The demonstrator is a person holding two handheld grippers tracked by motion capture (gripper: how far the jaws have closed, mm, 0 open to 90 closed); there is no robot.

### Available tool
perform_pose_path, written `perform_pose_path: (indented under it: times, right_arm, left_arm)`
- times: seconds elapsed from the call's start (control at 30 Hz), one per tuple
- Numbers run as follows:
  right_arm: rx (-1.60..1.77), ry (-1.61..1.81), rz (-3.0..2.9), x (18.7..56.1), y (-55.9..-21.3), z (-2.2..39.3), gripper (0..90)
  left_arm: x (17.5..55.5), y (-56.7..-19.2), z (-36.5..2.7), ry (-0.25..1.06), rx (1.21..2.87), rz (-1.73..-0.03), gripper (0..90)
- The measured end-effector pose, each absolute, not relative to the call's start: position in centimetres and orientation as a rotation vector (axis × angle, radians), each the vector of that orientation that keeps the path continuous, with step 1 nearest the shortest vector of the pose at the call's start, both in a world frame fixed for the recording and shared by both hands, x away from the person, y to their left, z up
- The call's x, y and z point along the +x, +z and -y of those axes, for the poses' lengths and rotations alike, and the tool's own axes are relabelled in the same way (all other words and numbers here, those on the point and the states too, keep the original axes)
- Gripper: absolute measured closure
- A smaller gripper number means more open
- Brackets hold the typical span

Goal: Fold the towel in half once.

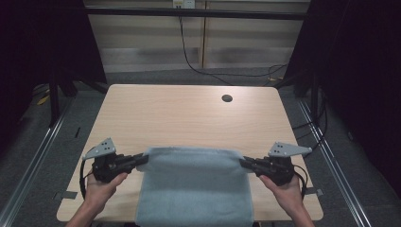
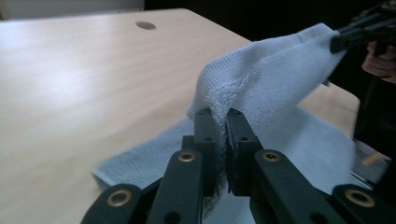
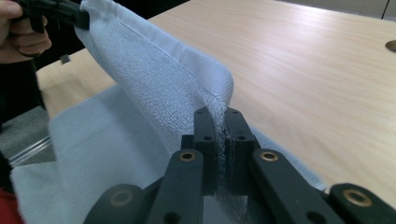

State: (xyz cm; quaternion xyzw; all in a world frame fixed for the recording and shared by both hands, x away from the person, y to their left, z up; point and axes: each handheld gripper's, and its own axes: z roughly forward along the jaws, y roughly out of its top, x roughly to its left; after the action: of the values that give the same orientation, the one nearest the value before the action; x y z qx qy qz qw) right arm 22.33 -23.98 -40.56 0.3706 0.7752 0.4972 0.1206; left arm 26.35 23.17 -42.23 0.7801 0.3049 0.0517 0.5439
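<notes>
Nubby pale-blue terry towel (image 1: pixel 194 184), smooth woodgrain table (image 1: pixel 189 113).

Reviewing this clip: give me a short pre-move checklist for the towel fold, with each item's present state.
1. Left tongs clamped on a corner of the towel: ok.
2. Right tongs clamped on the other corner: ok.
3. Held edge stretched between both tongs, lifted off the table: ok.
4. Near end of the towel fully on the table: not ok, it hangs over the near edge.
5. Tabletop ahead free for laying the fold: ok.
</notes>
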Motion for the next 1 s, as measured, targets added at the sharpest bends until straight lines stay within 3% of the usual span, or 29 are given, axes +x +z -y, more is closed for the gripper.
perform_pose_path:
  times: [0.13, 0.33, 0.6, 1.0]
  right_arm:
    - [1.122, 1.409, -2.31, 20.4, -42.2, 23.8, 86.1]
    - [1.205, 1.328, -2.431, 19.3, -47.0, 23.2, 86.0]
    - [1.269, 1.187, -2.502, 20.3, -49.2, 22.6, 86.1]
    - [1.305, 1.149, -2.459, 27.5, -49.6, 22.6, 86.5]
  left_arm:
    - [24.7, -44.3, -23.2, 0.127, 1.922, -0.715, 84.8]
    - [24.6, -48.9, -22.6, 0.021, 2.089, -0.768, 84.7]
    - [25.2, -50.3, -22.6, -0.035, 2.1, -0.817, 84.8]
    - [31.7, -50.7, -21.8, 0.062, 2.07, -0.852, 84.7]
